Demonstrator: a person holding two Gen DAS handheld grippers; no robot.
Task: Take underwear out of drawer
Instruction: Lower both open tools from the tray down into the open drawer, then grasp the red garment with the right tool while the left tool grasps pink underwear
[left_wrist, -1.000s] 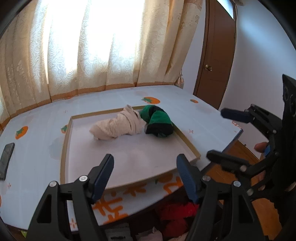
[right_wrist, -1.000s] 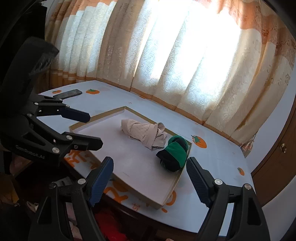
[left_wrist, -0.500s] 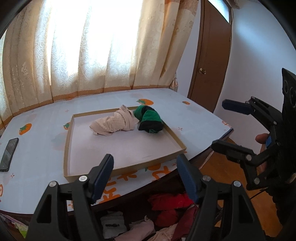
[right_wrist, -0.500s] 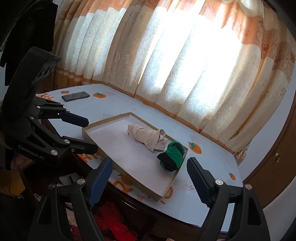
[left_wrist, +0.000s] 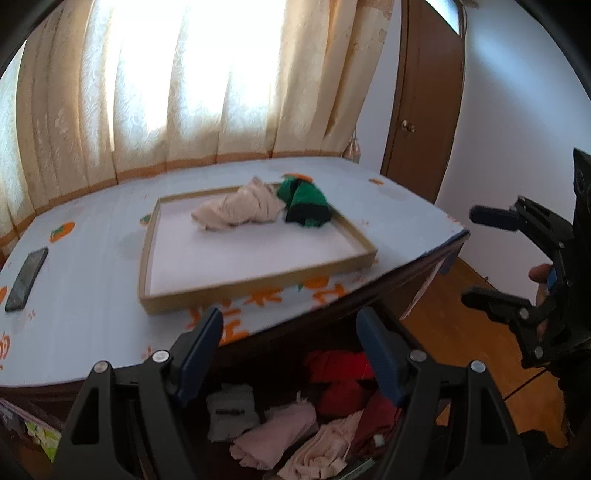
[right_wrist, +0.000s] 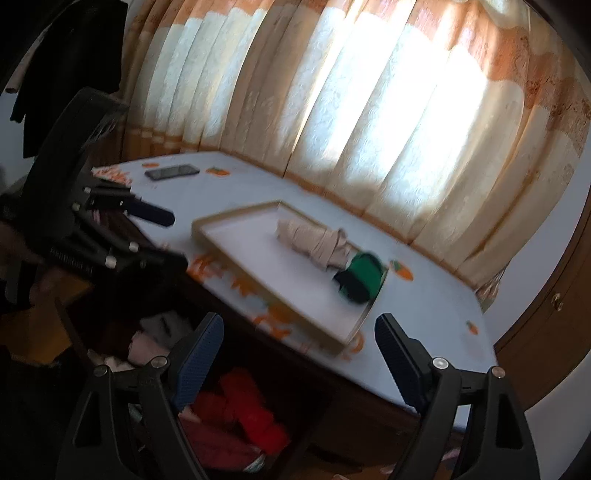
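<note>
The curtains fill the upper half of both views, with bright light behind them. Under them the table with its pale blue cloth and orange prints crosses the middle of each frame. On the table you see a shallow tray, and inside it, at its far end, a beige cloth bundle lies touching a green and black bundle.

At the bottom centre of the left view, below the table edge, the drawer stands open. The underwear is in there: pink and pale rolled pieces in front, red pieces behind them, a white piece on the left.

Your left gripper is at the bottom of its frame, above the drawer, its jaws wide apart and holding nothing. Your right gripper is at the bottom of its frame, also wide apart and empty.

A dark phone lies on the table at the left edge of the left view.
</note>
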